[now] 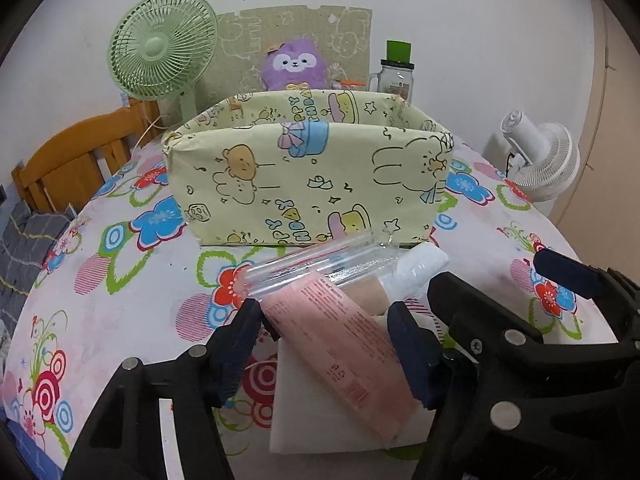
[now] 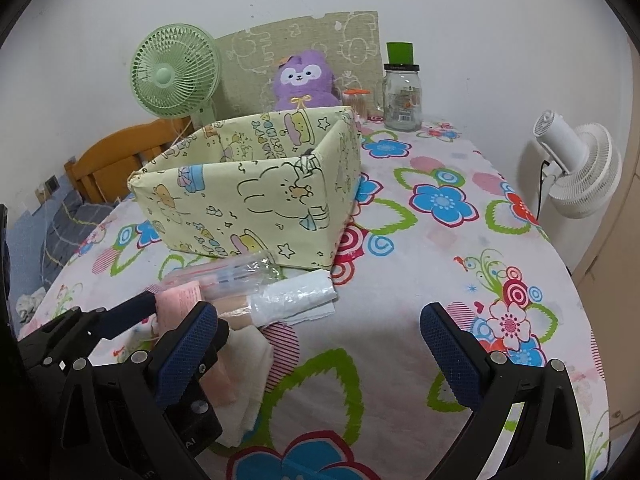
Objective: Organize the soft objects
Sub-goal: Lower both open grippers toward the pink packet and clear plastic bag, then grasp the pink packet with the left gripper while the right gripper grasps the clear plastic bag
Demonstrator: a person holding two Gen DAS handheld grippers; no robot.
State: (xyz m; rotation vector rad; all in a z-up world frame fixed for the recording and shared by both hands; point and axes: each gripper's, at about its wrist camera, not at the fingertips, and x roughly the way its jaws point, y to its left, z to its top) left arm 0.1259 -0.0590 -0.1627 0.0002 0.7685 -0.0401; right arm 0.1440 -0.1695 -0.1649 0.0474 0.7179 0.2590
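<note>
A pink soft tube lies diagonally on a white folded cloth in front of a pale-yellow cartoon-print fabric box. My left gripper is closed on the pink tube, one finger on each side. A clear plastic tube and a white wrapped roll lie just behind it. My right gripper is open and empty over the tablecloth, right of the pile. The box, roll and pink tube also show in the right wrist view.
A purple plush sits behind the box beside a green fan, a glass jar and a white fan. A wooden bed frame stands left of the flowered tablecloth.
</note>
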